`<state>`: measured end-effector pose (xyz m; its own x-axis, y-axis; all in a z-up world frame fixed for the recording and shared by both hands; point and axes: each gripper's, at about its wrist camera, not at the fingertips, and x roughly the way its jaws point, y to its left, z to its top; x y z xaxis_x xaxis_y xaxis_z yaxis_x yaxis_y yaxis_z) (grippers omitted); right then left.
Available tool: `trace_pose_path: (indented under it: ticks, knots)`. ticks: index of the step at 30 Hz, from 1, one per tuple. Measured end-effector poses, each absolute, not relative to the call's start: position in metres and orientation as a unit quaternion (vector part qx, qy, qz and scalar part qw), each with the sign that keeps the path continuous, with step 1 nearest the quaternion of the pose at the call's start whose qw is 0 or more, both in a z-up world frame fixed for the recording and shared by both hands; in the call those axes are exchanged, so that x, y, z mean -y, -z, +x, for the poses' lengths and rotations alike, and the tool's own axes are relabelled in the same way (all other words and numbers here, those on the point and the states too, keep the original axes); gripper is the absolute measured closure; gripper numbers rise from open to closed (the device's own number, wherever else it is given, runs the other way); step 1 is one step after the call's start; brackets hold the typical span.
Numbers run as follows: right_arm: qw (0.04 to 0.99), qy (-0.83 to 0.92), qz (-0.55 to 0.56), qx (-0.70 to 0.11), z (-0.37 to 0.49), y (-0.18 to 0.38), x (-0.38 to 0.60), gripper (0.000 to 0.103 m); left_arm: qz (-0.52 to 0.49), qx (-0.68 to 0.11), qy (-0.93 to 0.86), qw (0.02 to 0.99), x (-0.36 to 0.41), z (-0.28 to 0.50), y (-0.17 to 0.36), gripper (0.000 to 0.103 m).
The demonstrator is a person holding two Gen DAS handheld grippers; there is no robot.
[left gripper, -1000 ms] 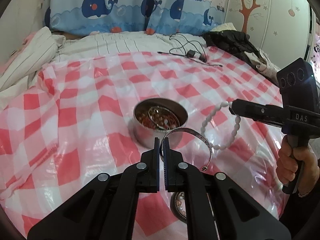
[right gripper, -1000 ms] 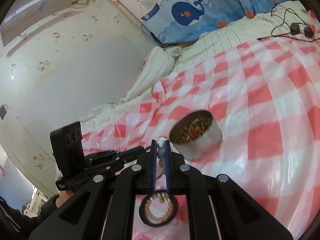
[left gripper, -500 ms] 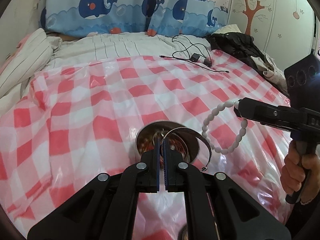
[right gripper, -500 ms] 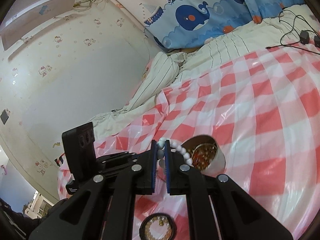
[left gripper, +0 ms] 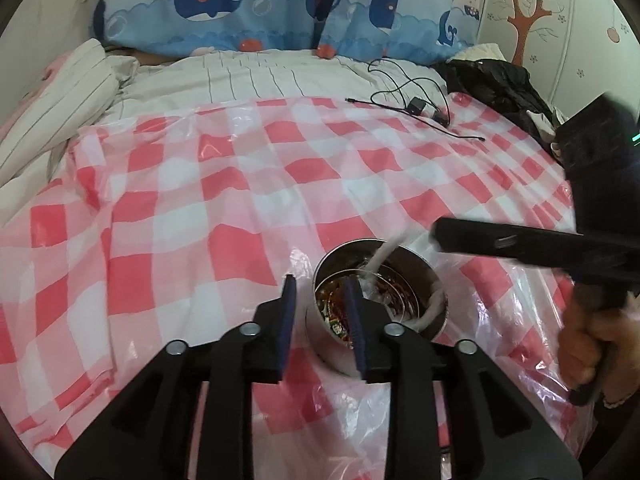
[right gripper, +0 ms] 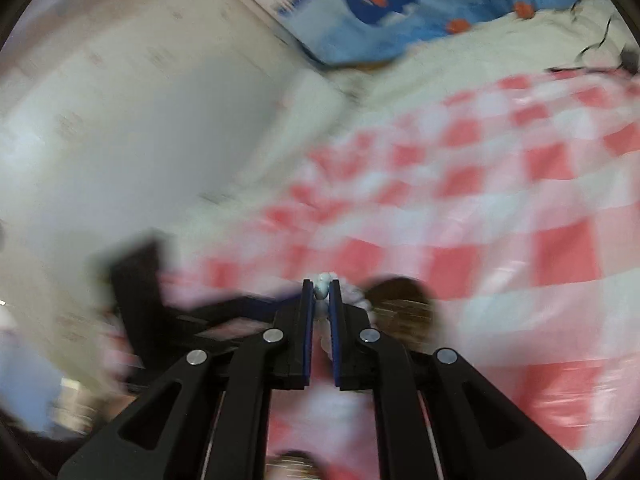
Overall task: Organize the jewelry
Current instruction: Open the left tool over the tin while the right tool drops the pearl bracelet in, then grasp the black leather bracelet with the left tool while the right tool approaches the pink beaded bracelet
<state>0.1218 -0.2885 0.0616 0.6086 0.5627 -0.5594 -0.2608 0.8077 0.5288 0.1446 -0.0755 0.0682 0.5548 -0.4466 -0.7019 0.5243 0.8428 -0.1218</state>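
Left wrist: checked sheet (left gripper: 248,184) covers bed; whale curtain (left gripper: 256,4) behind.

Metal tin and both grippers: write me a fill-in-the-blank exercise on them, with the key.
1. The left gripper is ____, holding nothing.
2. The right gripper is shut on a white ____ bracelet.
3. The round metal tin stands on a red-and-white ____ sheet.
4. The bracelet dangles into the ____.

Missing words: open; bead; checked; tin
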Motion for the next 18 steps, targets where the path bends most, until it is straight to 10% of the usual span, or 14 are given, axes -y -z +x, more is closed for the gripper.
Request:
trace_pose_path:
  ticks: [18]
  knots:
    - [0.874, -0.195, 0.203, -0.396, -0.024, -0.036, 0.303, 0.061, 0.093, -0.417, 0.313, 0.848, 0.057, 0.019, -0.033, 0.067]
